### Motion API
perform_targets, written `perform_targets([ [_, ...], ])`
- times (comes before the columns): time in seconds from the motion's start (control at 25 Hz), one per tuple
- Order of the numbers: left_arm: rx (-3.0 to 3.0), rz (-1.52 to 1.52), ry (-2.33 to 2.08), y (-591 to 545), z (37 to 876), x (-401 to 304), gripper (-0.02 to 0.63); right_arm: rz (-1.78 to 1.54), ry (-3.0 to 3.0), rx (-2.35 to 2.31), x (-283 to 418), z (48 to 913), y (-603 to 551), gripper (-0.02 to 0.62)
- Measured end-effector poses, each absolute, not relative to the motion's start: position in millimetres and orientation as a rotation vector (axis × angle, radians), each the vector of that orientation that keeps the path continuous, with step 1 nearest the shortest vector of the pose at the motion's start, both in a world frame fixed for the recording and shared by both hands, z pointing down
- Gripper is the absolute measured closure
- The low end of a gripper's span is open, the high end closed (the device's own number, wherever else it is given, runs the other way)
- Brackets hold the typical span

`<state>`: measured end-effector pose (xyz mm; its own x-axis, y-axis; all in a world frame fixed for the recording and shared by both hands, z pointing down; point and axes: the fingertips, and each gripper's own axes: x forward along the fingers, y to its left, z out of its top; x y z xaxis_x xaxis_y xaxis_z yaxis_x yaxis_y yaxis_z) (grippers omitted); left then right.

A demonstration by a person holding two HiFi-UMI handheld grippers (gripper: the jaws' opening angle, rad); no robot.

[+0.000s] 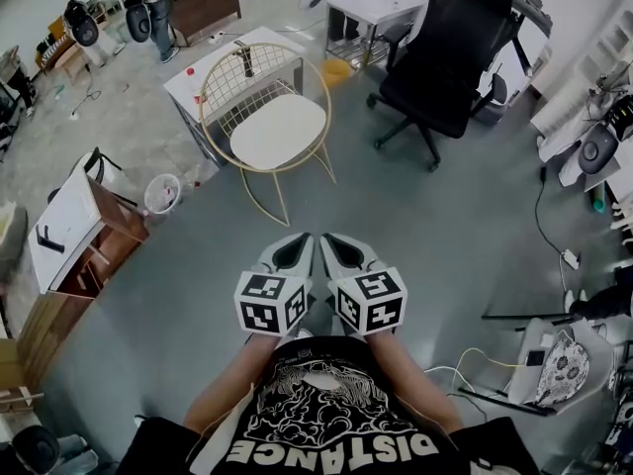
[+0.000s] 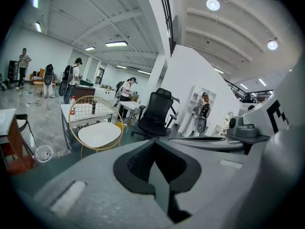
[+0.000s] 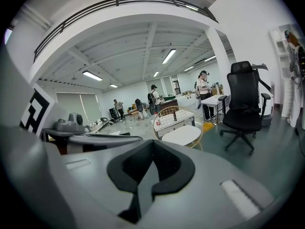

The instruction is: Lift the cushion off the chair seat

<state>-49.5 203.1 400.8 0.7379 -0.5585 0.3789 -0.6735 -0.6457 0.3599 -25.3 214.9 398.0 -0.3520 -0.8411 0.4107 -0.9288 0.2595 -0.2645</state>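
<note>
Only one word reads — "DISTANCE", in white capitals, seen upside down on the person's black printed T-shirt (image 1: 331, 433).

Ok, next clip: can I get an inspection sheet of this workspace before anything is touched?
Surface: grey floor, open between the person and the chair.
Job's things: white round cushion lying flat on the seat of the gold wire chair, untouched.
Clutter: bin and wooden cabinet to the left, bag to the right.
Grippers: left gripper and right gripper side by side, both shut and empty, well short of the chair.
Cables: black cable running to a power strip on the floor at right.
Surroundings: office chair, white table, people at the far side.
</note>
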Motion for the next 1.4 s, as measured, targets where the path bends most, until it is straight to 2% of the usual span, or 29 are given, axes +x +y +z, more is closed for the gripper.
perform_targets([
  [0.68,2.368,0.332,-1.029,139.9,410.1,31.5,0.614,0.749,-2.413,1.534,54.3,404.1,149.4,0.595],
  [1.4,2.304,0.374,-1.165,96.5,414.9,87.4,0.614,0.79,-2.484,1.401,114.3,416.4,104.0,0.595],
])
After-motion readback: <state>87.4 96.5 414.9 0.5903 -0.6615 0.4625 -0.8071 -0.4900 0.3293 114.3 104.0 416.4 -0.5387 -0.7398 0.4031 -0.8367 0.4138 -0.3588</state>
